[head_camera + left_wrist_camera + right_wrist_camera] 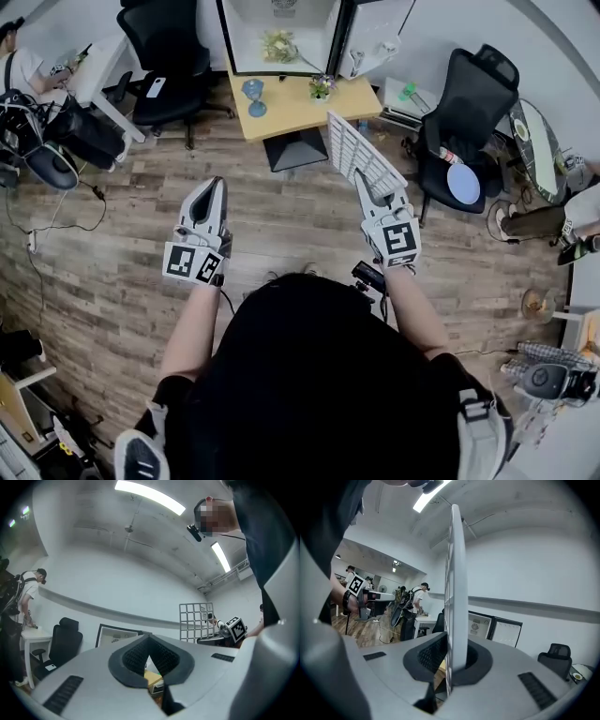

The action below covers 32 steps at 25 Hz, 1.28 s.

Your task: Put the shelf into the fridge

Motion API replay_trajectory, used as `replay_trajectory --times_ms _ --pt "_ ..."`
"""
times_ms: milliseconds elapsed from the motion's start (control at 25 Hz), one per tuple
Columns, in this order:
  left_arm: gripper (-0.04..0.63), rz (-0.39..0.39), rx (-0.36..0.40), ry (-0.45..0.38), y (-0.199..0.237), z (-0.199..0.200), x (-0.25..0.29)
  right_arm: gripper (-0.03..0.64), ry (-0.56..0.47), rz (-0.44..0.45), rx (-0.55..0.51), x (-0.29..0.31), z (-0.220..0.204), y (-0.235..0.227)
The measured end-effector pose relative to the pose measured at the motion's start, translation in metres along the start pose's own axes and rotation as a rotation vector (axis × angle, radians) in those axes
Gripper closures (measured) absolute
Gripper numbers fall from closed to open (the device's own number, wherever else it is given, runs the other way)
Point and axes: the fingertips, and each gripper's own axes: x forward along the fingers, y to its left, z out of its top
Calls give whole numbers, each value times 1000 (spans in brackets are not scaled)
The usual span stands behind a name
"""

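White wire shelf (359,153) stood clamped by its rim between the right gripper's (373,187) fingers; it looked light, stiff and prone to pivoting. Beside it, the left gripper's (214,187) fingers met, empty.

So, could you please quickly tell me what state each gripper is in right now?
Left gripper: closed, holding nothing.
Right gripper: closed on the edge of the white wire grid shelf.

White wire shelf (361,156), edge-on upright; fridge (281,36) open
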Motion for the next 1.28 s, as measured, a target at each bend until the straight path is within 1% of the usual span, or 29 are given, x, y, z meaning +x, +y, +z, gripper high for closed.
replay_trajectory --times_ms 120,360,520,640,880,1200,1280 --pt "577 -2 -3 -4 -1 0 0 577 -10 3 21 -1 0 1" --pt "577 -11 -4 -3 -1 -1 -2 577 -13 -27 8 -5 1 2" --pt "577 -18 -7 -2 6 -3 -4 578 -7 -39 13 -6 4 7" --pt "577 -21 -5 -8 15 0 -8 577 -4 -51 -2 -5 7 13" --pt "577 -35 -6 -22 29 4 -20 577 -2 -73 -10 -4 14 31" --pt "577 -48 -38 -44 60 8 -45 577 6 -93 -2 4 26 68" --pt "577 -57 -35 -48 64 9 -49 578 8 -104 -6 4 26 74"
